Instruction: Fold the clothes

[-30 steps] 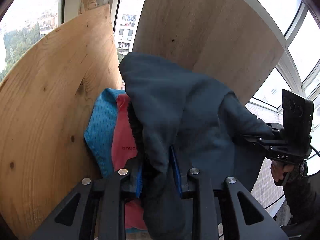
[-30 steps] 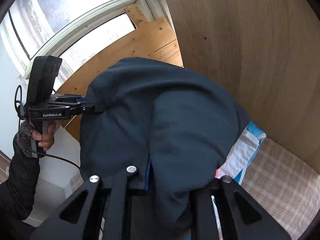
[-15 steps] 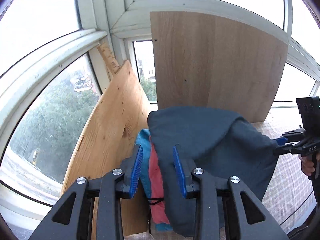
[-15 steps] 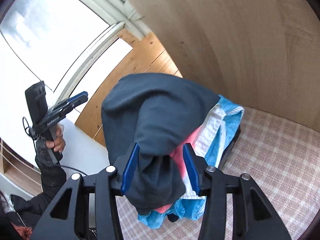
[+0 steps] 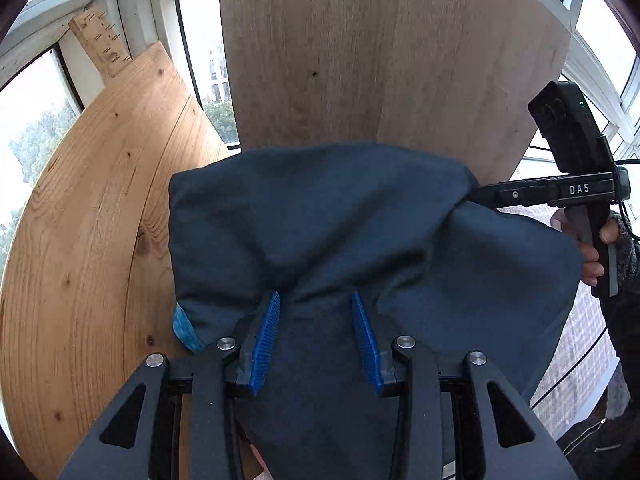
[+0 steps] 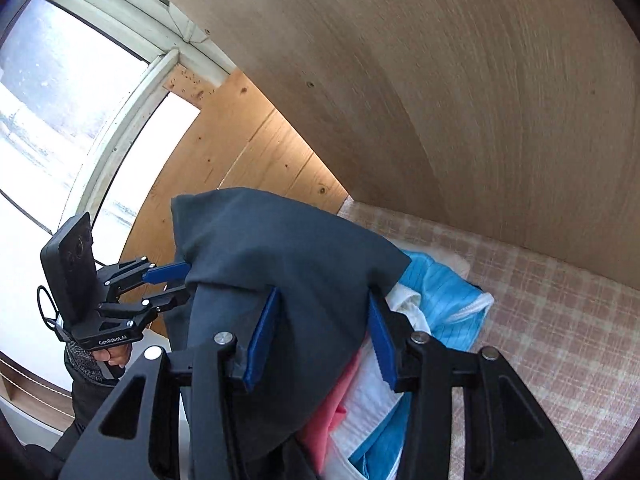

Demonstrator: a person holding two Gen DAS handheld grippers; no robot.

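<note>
Now both the left gripper (image 5: 316, 340) and right gripper (image 6: 322, 336) stand open around the dark garment (image 5: 320, 232) draped over the clothes pile (image 6: 440, 292), so, unheld, it may slide off and unfold.

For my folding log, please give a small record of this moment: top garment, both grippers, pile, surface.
top garment: dark blue garment, draped over the pile
left gripper: jaws open, cloth lying between them
right gripper: jaws open, cloth lying between them
pile: light blue garment, pink garment, white cloth
surface: checked cloth
behind: wooden boards
</note>
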